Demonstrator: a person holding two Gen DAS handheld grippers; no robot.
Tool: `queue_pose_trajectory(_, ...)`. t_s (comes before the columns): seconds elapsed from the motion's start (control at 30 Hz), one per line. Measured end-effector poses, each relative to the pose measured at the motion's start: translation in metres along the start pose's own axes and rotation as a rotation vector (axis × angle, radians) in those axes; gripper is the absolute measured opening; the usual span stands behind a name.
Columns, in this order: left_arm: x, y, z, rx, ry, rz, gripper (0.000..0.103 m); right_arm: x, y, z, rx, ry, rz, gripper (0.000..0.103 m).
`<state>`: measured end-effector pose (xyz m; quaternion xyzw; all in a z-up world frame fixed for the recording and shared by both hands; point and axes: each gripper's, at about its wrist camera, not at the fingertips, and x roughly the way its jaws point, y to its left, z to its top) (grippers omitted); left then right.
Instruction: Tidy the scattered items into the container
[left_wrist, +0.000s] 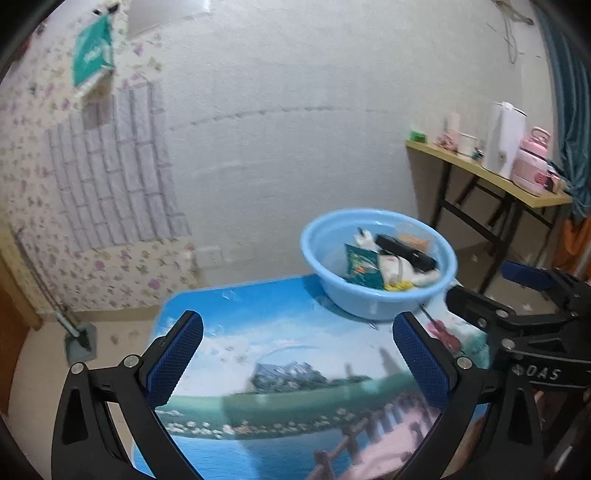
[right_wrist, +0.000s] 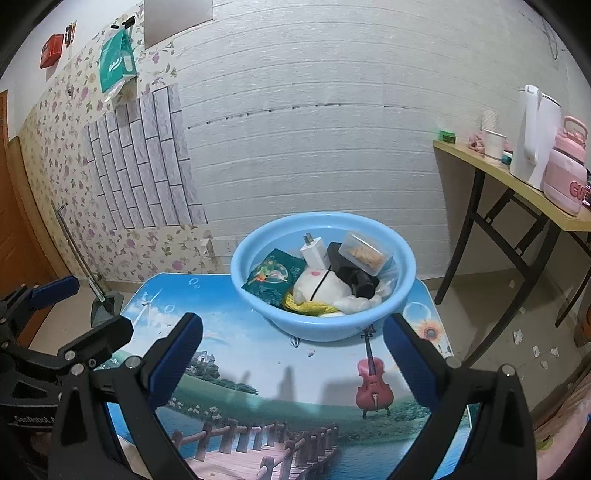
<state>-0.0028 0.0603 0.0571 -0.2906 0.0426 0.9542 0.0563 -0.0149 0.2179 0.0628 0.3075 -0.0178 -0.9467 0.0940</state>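
Observation:
A light blue basin (right_wrist: 258, 295) (left_wrist: 314, 258) stands at the far edge of the picture-printed table (right_wrist: 258, 369) (left_wrist: 277, 332). Inside lie a green packet (right_wrist: 275, 277) (left_wrist: 360, 267), a white charger (right_wrist: 314, 251), a black box (right_wrist: 354, 277) (left_wrist: 404, 249), a clear box of sticks (right_wrist: 365, 253), a white plush item (right_wrist: 321, 288) and something yellow (right_wrist: 314, 307). My right gripper (right_wrist: 293, 343) hangs open and empty over the table, short of the basin. My left gripper (left_wrist: 297, 341) is likewise open and empty, with the basin ahead to its right. Each gripper shows at the edge of the other's view.
A wooden folding side table (right_wrist: 517, 177) at the right carries a white kettle (right_wrist: 533, 136), a pink flask (right_wrist: 565, 166) and paper cups (right_wrist: 493, 142). A white brick-pattern wall stands behind. A dustpan (right_wrist: 107, 306) rests on the floor at left. Paper scraps (right_wrist: 535, 349) litter the floor at right.

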Motion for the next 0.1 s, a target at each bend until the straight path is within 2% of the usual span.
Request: queue_pose_trajectory(0.1, 0.0007, 0.0006, -0.0002, 0.005, 0.009, 0.024, 0.103, -0.0006, 0.0014, -0.002, -0.011, 0.002, -0.002, 0.1)
